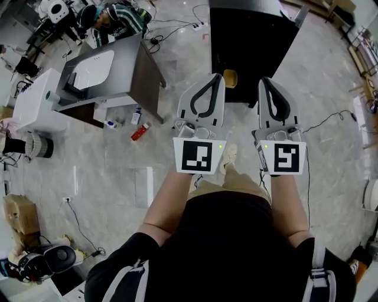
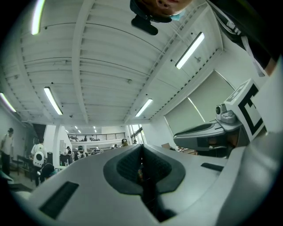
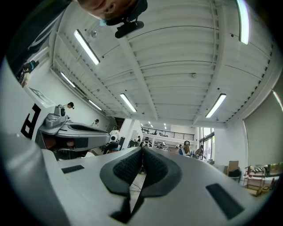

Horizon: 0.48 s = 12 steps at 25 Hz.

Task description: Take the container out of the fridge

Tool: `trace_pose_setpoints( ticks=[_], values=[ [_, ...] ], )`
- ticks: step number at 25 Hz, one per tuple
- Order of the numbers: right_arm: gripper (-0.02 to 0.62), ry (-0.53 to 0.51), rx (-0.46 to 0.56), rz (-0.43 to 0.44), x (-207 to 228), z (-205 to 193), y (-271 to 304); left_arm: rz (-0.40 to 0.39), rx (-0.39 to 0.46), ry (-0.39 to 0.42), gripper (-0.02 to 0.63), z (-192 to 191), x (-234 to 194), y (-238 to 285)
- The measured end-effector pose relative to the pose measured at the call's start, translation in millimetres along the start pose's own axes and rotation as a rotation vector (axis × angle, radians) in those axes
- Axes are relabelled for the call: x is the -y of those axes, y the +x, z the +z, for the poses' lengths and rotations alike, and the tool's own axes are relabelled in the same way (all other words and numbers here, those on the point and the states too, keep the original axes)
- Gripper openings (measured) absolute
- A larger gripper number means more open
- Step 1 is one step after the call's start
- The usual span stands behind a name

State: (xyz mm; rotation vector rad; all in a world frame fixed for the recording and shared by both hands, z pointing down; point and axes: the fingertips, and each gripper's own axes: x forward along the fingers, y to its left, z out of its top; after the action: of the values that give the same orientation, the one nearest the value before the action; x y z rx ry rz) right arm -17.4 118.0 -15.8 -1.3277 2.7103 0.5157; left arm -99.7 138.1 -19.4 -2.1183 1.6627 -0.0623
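Note:
A tall black box [image 1: 253,44], seen from above, stands on the floor just ahead of me; a small yellowish thing [image 1: 230,78] shows at its near edge. I cannot see a container. My left gripper [image 1: 214,78] and right gripper [image 1: 266,81] are held side by side at waist height, pointing towards the box. Both are shut with nothing between the jaws. In the left gripper view the dark pads meet at the left gripper [image 2: 141,149], tilted up at the ceiling. The right gripper view shows the right gripper [image 3: 142,151] with pads closed the same way.
A grey table [image 1: 121,74] with a white machine [image 1: 35,101] stands at the left, with a seated person [image 1: 121,16] beyond it. A red bottle [image 1: 140,131] and a white bottle [image 1: 136,115] lie on the marble floor. Cables [image 1: 331,118] run at the right. A cardboard box [image 1: 20,213] sits at the lower left.

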Motion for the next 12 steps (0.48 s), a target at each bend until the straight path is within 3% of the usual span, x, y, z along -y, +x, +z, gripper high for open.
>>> trace_pose_setpoints(
  ticks=[12],
  values=[
    [0.037, 0.057, -0.037, 0.037, 85.4, -58.5, 109.0, -0.004, -0.059, 0.009, 0.021, -43.2, -18.0, 136.3]
  ],
)
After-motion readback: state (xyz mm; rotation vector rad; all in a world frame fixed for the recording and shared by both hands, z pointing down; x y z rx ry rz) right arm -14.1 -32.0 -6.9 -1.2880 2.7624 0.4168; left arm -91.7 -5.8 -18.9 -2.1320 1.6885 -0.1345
